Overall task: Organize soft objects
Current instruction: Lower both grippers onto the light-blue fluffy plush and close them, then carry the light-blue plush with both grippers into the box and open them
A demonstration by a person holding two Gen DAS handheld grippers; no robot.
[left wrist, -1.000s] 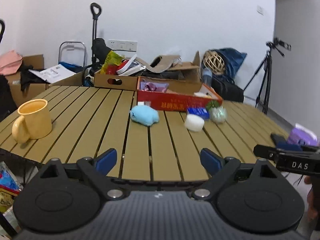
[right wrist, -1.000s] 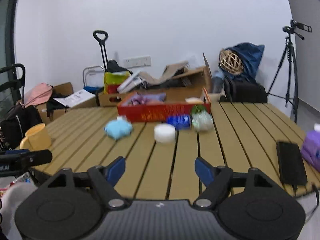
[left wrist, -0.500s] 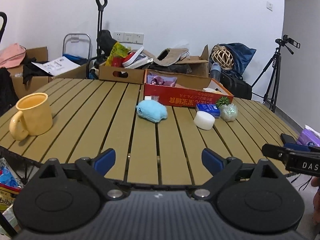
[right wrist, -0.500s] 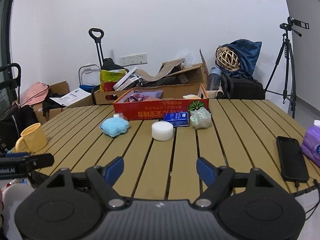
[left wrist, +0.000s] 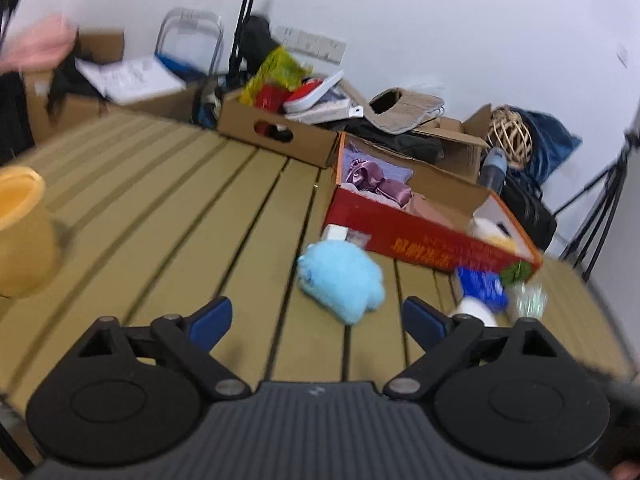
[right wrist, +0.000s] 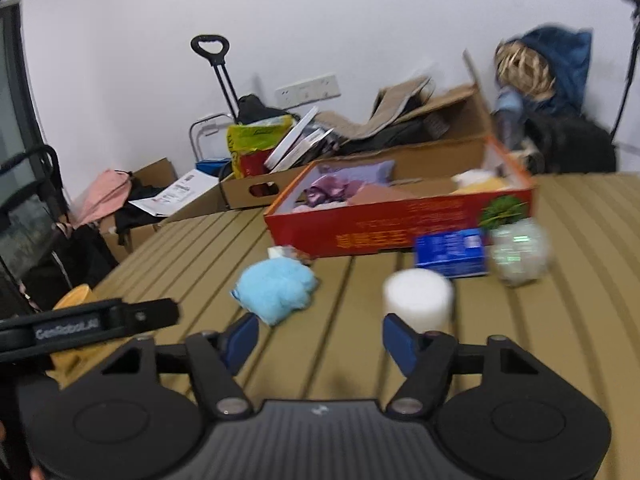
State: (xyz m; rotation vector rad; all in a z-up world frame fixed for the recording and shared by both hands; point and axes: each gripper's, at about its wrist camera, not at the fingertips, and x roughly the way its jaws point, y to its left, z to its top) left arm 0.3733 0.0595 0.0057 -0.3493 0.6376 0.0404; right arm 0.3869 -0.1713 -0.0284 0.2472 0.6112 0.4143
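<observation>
Both tongs, left tongs [left wrist: 316,318] and right tongs [right wrist: 316,340], are closing on nothing (blue plush [left wrist: 340,280] and white roll [right wrist: 418,300] remain on the tabletop [left wrist: 180,208]), while the red box [right wrist: 400,228] beyond holds several soft items.

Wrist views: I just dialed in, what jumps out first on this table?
The red box at the back of the slatted table, open and holding soft purple items. In front of it lie a fluffy blue plush, a white foam cylinder and a blue packet, with both tongs empty.
</observation>
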